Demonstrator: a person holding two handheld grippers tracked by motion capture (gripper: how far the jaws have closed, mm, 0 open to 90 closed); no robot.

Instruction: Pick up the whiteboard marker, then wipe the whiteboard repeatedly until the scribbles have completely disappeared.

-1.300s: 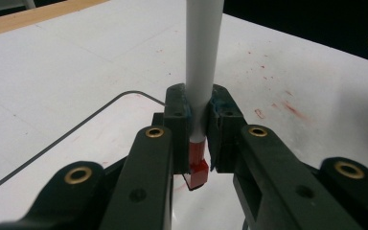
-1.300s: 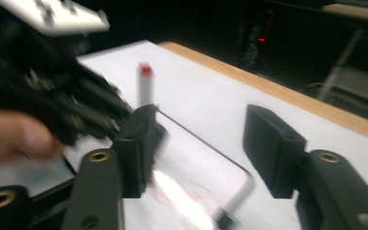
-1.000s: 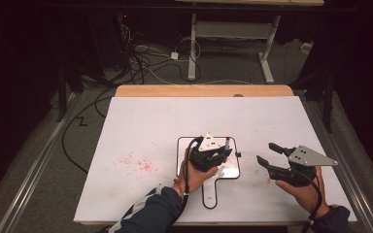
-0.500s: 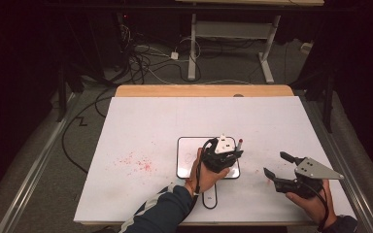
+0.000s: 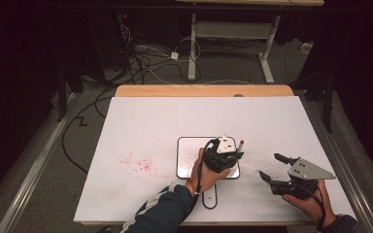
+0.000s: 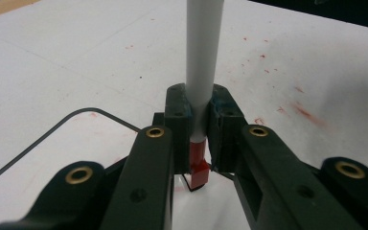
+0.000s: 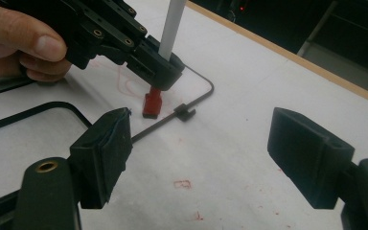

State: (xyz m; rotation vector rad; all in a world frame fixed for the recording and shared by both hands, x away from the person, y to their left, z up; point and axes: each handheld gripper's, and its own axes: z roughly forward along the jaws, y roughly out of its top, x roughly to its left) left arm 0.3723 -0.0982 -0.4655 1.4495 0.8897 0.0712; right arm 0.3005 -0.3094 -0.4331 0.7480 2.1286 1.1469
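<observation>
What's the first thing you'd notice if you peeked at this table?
The left hand-held gripper pinches a white marker with its red tip pointing down at the small whiteboard in the middle of the white table. To its right, the right hand-held gripper hovers with open, empty jaws. Red smudges speckle the table left of the board.

A lab: white table (image 5: 175, 121) under a fixed camera, dark surroundings, cables (image 5: 141, 58) strewn on the floor, a desk frame (image 5: 233, 34) behind
</observation>
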